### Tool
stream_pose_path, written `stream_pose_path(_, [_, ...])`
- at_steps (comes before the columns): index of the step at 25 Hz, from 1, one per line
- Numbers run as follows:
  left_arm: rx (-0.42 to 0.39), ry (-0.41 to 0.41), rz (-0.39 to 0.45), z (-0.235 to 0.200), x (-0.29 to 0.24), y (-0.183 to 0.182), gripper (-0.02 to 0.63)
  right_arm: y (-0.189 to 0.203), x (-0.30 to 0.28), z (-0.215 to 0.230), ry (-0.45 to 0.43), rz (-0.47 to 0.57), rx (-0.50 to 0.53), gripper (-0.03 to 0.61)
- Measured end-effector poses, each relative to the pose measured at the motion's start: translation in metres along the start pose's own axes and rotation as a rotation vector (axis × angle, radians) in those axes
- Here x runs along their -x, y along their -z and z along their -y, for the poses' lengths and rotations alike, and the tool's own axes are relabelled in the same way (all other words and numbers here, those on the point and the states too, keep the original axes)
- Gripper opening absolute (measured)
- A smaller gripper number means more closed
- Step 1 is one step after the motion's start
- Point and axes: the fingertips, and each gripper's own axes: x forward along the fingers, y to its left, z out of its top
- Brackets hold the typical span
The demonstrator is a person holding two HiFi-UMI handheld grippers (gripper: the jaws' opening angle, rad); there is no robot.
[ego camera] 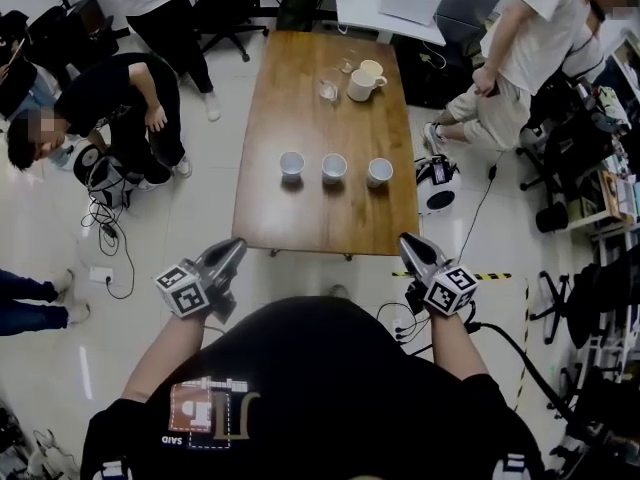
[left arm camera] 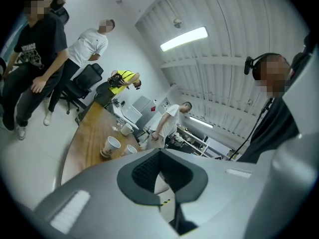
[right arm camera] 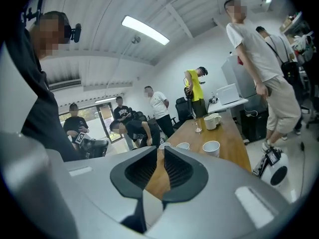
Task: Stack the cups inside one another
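Note:
Three white cups (ego camera: 291, 163) (ego camera: 334, 167) (ego camera: 380, 171) stand upright in a row across the near half of the wooden table (ego camera: 300, 223). The right gripper view shows them ahead, the nearest cup (right arm camera: 211, 147) at the right. Both grippers hang short of the table's near edge, apart from the cups. My left gripper (ego camera: 238, 243) (left arm camera: 159, 152) is off the table's left corner, its tips together and nothing in them. My right gripper (ego camera: 405, 238) (right arm camera: 160, 149) is off the right corner, its jaws a little apart, with only table wood showing through the gap.
A white mug (ego camera: 365, 80) and a clear glass (ego camera: 329, 88) stand at the table's far end. People stand and crouch on both sides. A white round device (ego camera: 437, 183) and cables lie on the floor at the right. A white desk (ego camera: 385, 13) is behind.

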Motion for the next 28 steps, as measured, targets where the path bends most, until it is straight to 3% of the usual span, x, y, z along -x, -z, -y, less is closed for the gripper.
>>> stream_pose_path(7, [-0.042, -0.149, 0.043, -0.012, -0.026, -0.011, -0.003, -0.013, -0.057, 0.065, -0.123, -0.128, 0.184, 0.107])
stream_pose_path(13, [0.003, -0.287, 0.11, 0.005, -0.057, -0.012, -0.003, -0.013, -0.105, 0.11, -0.26, -0.3, 0.46, 0.168])
stream_pose_path(19, [0.019, -0.307, 0.08, 0.006, -0.085, -0.013, -0.003, 0.021, -0.148, 0.144, -0.271, -0.499, 0.742, 0.176])
stream_pose_path(22, [0.016, -0.29, 0.055, -0.005, -0.089, -0.016, -0.003, 0.043, -0.159, 0.152, -0.271, -0.579, 0.829, 0.181])
stream_pose_path(28, [0.013, -0.222, 0.004, -0.026, -0.091, -0.024, -0.003, 0.074, -0.171, 0.164, -0.19, -0.707, 0.995, 0.179])
